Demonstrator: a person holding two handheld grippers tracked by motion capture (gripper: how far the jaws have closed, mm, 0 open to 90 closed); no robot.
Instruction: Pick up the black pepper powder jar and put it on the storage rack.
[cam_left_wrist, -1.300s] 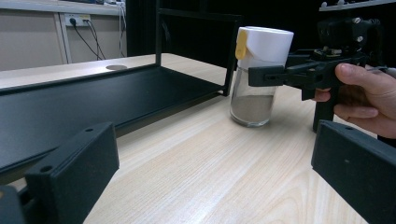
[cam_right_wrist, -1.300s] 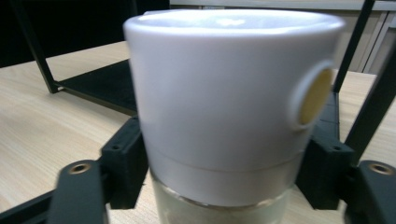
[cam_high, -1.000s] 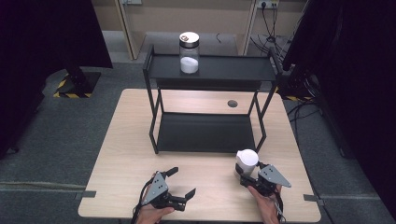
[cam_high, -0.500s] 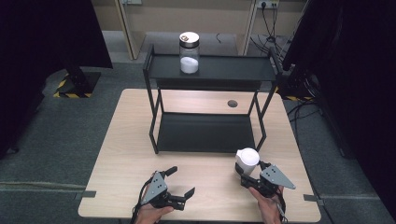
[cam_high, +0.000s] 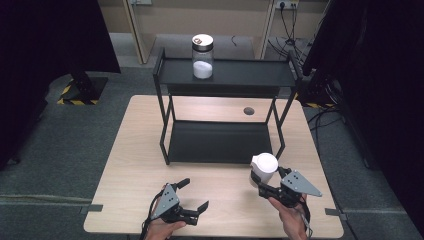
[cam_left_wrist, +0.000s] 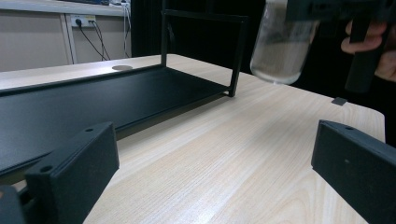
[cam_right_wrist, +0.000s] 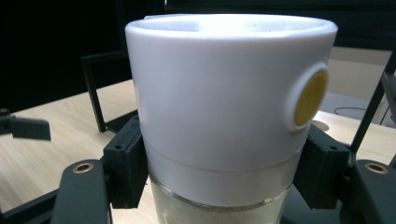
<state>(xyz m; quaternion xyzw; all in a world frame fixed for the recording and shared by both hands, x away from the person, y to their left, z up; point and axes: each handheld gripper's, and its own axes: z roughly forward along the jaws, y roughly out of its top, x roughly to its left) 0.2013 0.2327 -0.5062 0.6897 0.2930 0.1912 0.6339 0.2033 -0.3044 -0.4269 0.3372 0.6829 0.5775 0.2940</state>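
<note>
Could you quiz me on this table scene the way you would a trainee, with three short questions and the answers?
1. True or false: the right gripper holds the white-lidded jar clear of the table.
2. What stands on the top shelf of the black rack? A) a mug B) a jar with white powder and a dark lid C) a book
3. Fill in: the left gripper has its jaws ____, with nothing between them.

Key
1. True; the left gripper view shows the jar's base above the wood.
2. B, the dark-lidded jar.
3. open
</note>
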